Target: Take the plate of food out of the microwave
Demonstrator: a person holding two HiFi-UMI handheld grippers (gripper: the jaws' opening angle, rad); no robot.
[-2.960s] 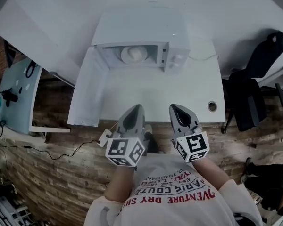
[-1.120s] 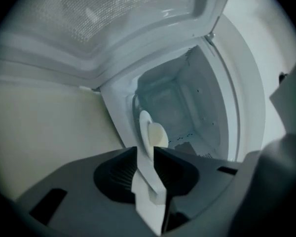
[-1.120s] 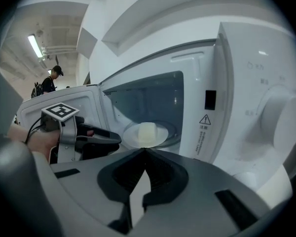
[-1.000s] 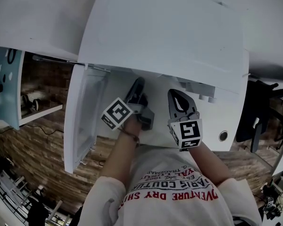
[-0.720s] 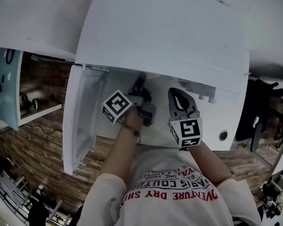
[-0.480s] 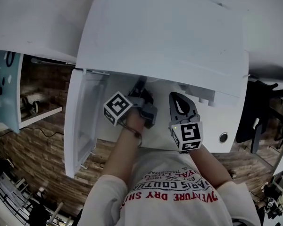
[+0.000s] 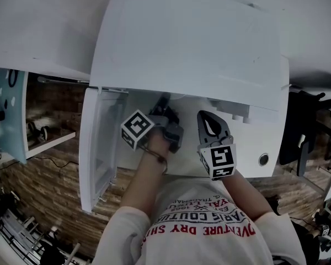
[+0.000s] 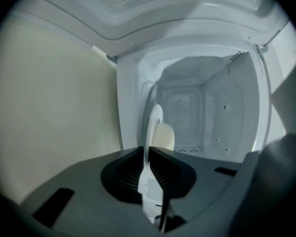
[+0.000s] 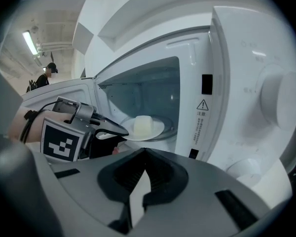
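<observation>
left gripper (image 8: pixel 149 152) fingers clamp plate (image 9: pixel 147 128) rim; plate lies flat inside microwave (image 7: pixel 187 43) on white worktop (image 7: pixel 248 148); right gripper (image 9: pixel 144 157) fingers together.

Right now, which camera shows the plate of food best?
The right gripper view: plate and food show side-on inside the microwave, left gripper at the rim. The left gripper view has the plate edge-on between its shut jaws. In the head view the microwave's top hides it.

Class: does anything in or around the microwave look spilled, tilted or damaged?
Nothing stands out. The plate sits level in the microwave, the food whole on it, and the left gripper is shut on its rim.
</observation>
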